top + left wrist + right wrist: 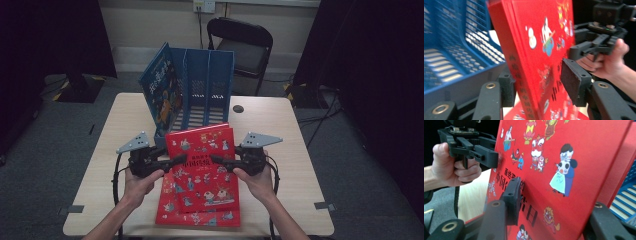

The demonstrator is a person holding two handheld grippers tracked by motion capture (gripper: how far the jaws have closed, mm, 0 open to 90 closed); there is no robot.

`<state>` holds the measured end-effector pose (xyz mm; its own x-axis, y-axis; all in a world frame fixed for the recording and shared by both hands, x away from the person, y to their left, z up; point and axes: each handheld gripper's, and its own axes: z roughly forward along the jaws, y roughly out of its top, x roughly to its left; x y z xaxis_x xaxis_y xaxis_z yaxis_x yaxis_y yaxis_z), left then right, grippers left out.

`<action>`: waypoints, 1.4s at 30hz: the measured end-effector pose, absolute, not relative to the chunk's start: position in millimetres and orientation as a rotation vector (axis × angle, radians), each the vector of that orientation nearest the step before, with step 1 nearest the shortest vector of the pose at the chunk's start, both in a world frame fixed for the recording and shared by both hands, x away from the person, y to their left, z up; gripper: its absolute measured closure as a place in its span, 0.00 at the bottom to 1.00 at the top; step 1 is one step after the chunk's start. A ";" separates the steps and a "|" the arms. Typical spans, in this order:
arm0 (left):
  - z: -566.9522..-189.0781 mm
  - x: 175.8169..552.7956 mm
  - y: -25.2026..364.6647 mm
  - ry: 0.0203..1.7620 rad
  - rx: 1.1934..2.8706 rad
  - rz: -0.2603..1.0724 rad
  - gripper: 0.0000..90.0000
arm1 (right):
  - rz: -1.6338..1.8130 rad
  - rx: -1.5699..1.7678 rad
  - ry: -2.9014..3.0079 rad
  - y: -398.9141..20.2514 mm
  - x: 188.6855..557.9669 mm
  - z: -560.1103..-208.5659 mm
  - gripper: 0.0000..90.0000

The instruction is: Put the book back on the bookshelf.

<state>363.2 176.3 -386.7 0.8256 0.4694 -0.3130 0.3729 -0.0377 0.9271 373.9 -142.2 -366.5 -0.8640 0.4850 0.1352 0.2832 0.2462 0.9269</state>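
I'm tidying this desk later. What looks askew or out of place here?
The blue book leans slanted against the blue file rack instead of standing in a slot. Another red book lies flat under the raised red book.

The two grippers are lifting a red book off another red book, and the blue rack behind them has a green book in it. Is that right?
Almost. The book in the blue rack is blue, not green; the high view shows it leaning in the leftmost slot. The rest holds: the left gripper and right gripper have the top red book tilted up off the lower red book.
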 end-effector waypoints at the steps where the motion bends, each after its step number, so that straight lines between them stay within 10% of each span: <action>1: -387.3 362.4 172.6 0.657 1.664 0.085 0.57 | 1.668 0.725 2.336 -142.5 372.9 -366.3 0.60; 12: -369.7 361.9 160.1 0.563 1.706 0.147 0.72 | 1.601 0.691 2.263 -135.3 367.5 -355.6 0.53; 42: -369.5 347.9 154.4 0.500 1.742 0.240 0.72 | 1.553 0.758 2.263 -154.4 363.9 -368.8 0.41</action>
